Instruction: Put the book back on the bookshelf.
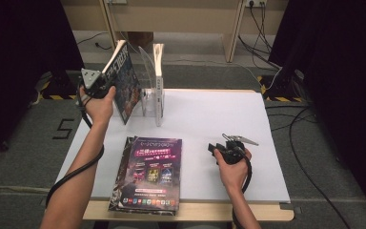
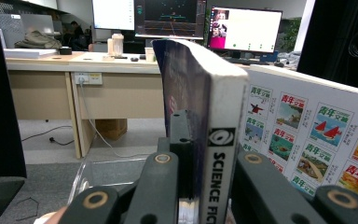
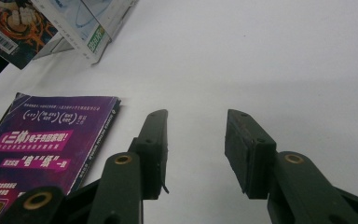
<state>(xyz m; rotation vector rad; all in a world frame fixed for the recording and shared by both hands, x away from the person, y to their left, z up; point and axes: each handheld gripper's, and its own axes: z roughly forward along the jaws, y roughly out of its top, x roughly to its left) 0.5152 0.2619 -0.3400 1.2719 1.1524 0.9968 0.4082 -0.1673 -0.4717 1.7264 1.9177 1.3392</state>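
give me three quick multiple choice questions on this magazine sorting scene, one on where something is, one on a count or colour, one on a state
1. Where does the purple-covered magazine lie?
A. flat on the white table near the front edge
B. upright in the clear rack
C. on the floor

2. How many magazines already stand in the clear rack?
A. none
B. one
C. three

3. What state is the right tool in?
A. shut on a magazine
B. open and holding nothing
C. shut on a cable

Answers:
1 A, the high view shows it flat on the white table at the person's side.
2 B, a single upright magazine stands in it, while the left tool holds the Science Fiction magazine beside the rack.
3 B, the right gripper view shows its jaws apart over bare table.
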